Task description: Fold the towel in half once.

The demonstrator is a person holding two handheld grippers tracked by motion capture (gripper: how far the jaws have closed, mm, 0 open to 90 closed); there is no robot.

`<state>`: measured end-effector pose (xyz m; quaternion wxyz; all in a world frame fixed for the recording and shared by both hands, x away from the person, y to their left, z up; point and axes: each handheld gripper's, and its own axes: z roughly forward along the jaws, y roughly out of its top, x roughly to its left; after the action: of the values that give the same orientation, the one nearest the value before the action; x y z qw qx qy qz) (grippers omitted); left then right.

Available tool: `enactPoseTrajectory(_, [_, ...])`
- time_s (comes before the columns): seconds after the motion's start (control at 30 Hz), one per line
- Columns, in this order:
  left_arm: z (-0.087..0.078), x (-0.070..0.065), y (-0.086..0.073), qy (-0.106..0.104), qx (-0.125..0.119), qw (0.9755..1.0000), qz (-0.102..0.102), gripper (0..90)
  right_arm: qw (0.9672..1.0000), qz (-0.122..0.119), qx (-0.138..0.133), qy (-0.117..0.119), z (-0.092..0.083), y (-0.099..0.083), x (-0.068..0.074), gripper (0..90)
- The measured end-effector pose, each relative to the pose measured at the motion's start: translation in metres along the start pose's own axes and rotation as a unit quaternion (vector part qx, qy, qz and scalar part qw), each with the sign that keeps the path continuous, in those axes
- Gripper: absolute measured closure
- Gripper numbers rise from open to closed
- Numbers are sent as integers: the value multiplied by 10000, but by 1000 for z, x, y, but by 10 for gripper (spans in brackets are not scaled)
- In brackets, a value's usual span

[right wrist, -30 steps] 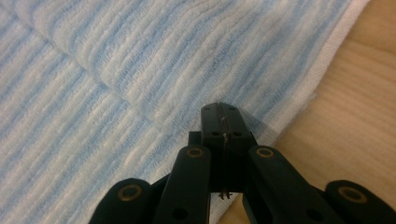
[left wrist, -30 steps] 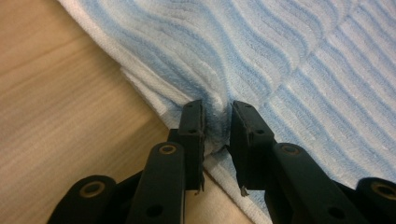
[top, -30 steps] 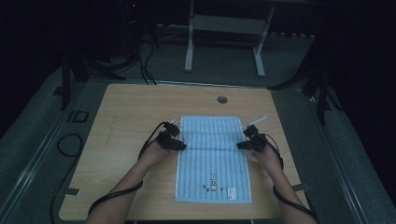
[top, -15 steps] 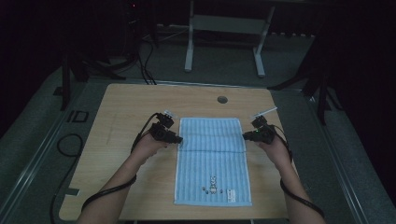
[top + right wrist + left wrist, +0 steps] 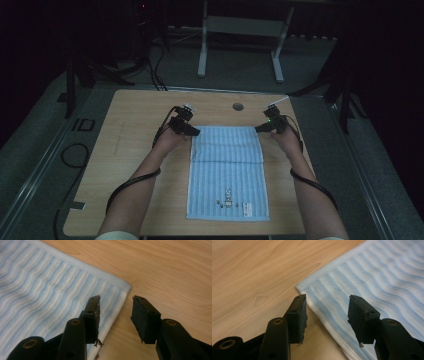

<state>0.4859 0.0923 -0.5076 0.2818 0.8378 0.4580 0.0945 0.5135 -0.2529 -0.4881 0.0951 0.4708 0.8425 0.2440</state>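
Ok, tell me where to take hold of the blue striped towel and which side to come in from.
Take the blue striped towel by its two far corners, where the hemmed border gives a firm edge. It lies flat on the wooden table, so probably slide one jaw under from outside each corner: the left tool from its left edge, the right tool from its right. Both stand open.

Overall light: the high view is dimly lit; the room behind the table is lost in near black.
Light source: the tabletop is lit softly from above; no lamp is seen.
Shadows: only faint, soft shadows are cast beside the towel.
Glare: none is seen on the wood.
Gripper views: both are brighter and warmer in tone.
Focus: the towel's stripes are smeared by blur; the near jaws are rendered fairly sharp.
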Motion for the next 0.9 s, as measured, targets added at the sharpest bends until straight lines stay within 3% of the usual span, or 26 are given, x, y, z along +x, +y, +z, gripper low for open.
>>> enactPoseTrajectory(0.13, [13, 6, 5, 174, 28, 9997, -188, 479, 9997, 91, 209, -123, 21, 7, -2, 553])
enactPoseTrajectory(0.23, [19, 8, 8, 227, 63, 9994, -233, 460, 9994, 189, 250, -137, 32, 7, -4, 552])
enactPoseTrajectory(0.3, [23, 10, 10, 229, 114, 9993, -263, 460, 9990, 196, 238, -330, 38, 8, -4, 551])
enactPoseTrajectory(0.43, [31, 8, 10, 298, 189, 9992, -201, 461, 9986, 334, 252, -323, 48, 12, -2, 552])
enactPoseTrajectory(0.57, [38, 8, 6, 415, 219, 9988, -107, 461, 9983, 98, 341, -460, 55, 18, 8, 553])
enactPoseTrajectory(0.67, [39, 8, 5, 451, 126, 9989, -61, 474, 9981, 66, 328, -522, 57, 19, 12, 642])
enactPoseTrajectory(0.77, [38, 6, 4, 389, 52, 9992, -52, 582, 9986, 44, 334, -402, 57, 19, 16, 802])
enactPoseTrajectory(0.83, [38, 4, 4, 189, 44, 9998, 3, 741, 9984, -4, 382, -426, 57, 20, 19, 828])
enactPoseTrajectory(0.87, [38, 1, 4, 207, 39, 9998, 41, 827, 9982, -35, 427, -429, 57, 21, 20, 833])
enactPoseTrajectory(0.9, [37, 0, 5, 232, 49, 9997, 57, 854, 9979, -90, 467, -444, 56, 21, 21, 834])
